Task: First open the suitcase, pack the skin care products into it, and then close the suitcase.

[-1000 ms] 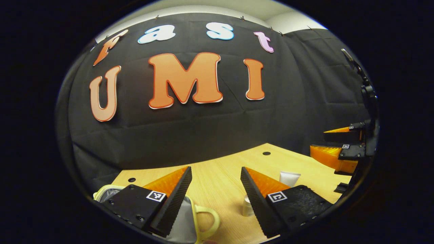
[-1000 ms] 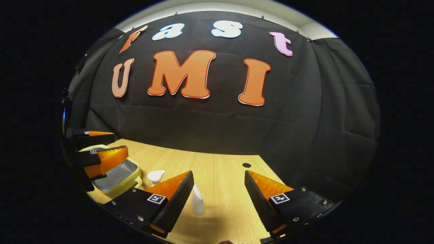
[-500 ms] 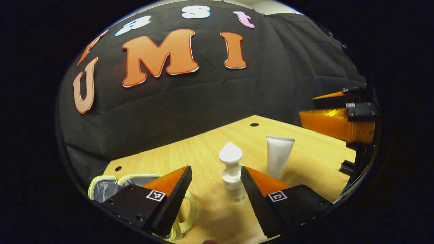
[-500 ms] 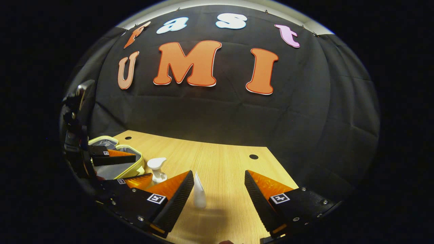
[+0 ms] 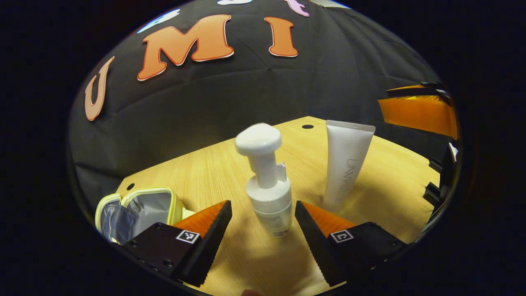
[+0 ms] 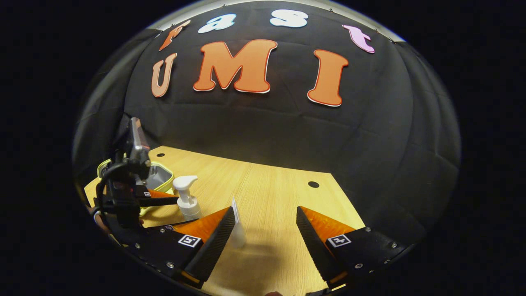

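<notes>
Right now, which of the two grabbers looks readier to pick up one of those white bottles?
Left, probably. The left gripper has its open fingers on either side of the pump bottle, while the tube sits off-centre by one finger of the right gripper.

Booth backdrop: black cloth wall (image 6: pixel 263 135) wraps around behind and to the sides, creased, with visible fold lines. Strip of pale ceiling (image 6: pixel 263 7) shows above its top edge in the right gripper view. Counter (image 6: pixel 271 197) is light wood grain with small dark round holes (image 6: pixel 313 184) near the far edge and far corners. Lighting dim and warm, soft shadows falling on the counter's near side.
</notes>
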`<state>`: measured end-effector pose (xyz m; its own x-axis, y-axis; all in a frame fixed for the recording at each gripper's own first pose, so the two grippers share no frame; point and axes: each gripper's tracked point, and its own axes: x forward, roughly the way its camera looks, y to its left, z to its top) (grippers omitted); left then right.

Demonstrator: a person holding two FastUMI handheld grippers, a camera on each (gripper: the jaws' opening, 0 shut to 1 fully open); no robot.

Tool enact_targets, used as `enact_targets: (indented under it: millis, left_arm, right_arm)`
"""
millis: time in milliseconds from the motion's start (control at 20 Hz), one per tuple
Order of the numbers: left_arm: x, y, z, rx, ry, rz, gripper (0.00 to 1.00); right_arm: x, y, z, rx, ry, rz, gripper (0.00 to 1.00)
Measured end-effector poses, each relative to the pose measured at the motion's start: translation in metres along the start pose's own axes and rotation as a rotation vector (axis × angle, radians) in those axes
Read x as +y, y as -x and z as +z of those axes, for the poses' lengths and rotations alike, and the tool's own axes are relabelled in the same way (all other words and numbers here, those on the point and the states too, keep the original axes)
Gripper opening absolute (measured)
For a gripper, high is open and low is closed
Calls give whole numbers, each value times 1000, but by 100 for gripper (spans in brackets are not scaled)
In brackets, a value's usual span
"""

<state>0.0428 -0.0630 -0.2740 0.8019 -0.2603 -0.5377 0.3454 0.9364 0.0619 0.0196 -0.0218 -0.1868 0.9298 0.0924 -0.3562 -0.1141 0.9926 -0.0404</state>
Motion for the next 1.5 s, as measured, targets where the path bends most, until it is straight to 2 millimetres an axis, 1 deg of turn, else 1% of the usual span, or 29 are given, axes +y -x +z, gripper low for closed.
enact_targets:
  millis: [150,300,400,450,500,550,600,650,700,850,950,1000,1100,1300,1400,1500]
  left_arm:
    - [-3,-14,-3,6,6,0,99]
    - [-6,-25,-8,24,7,-9,100]
    - [-6,-31,-11,32,18,-14,95]
    - [-6,-33,-13,37,24,-17,89]
    - [-6,-36,-16,48,33,-20,87]
    - [-9,-36,-19,53,43,-32,81]
    - [-12,-37,-20,52,49,-41,80]
    - [-11,-42,-22,54,43,-36,73]
    - [-12,-39,-17,58,40,-37,66]
    - [-11,-28,-15,74,59,-35,61]
    - [-5,-23,-9,71,54,-20,61]
    - [0,-16,-6,69,56,-13,61]
    - [10,-8,3,65,65,7,61]
    - [39,21,21,47,95,69,61]
    - [57,35,30,41,116,107,61]
    - [74,53,37,35,133,145,61]
  right_arm:
    - [1,-7,-2,12,1,12,96]
    - [-1,-10,-4,16,3,15,96]
    - [-2,-11,-5,19,7,16,96]
    - [-4,-11,-7,22,8,13,96]
    - [-3,-11,-10,29,6,17,96]
    - [-5,-12,-14,37,5,17,96]
    - [-3,-12,-17,44,2,22,96]
    - [-3,-13,-21,51,-1,25,96]
    - [0,-13,-23,55,-6,35,96]
    - [8,-17,-33,67,-10,62,96]
    - [16,-21,-41,82,-9,89,96]
    - [20,-23,-45,89,-6,102,96]
    - [28,-30,-57,106,5,127,96]
    - [47,-54,-88,173,7,181,96]
    - [54,-64,-97,186,11,202,96]
    - [60,-73,-104,205,17,220,92]
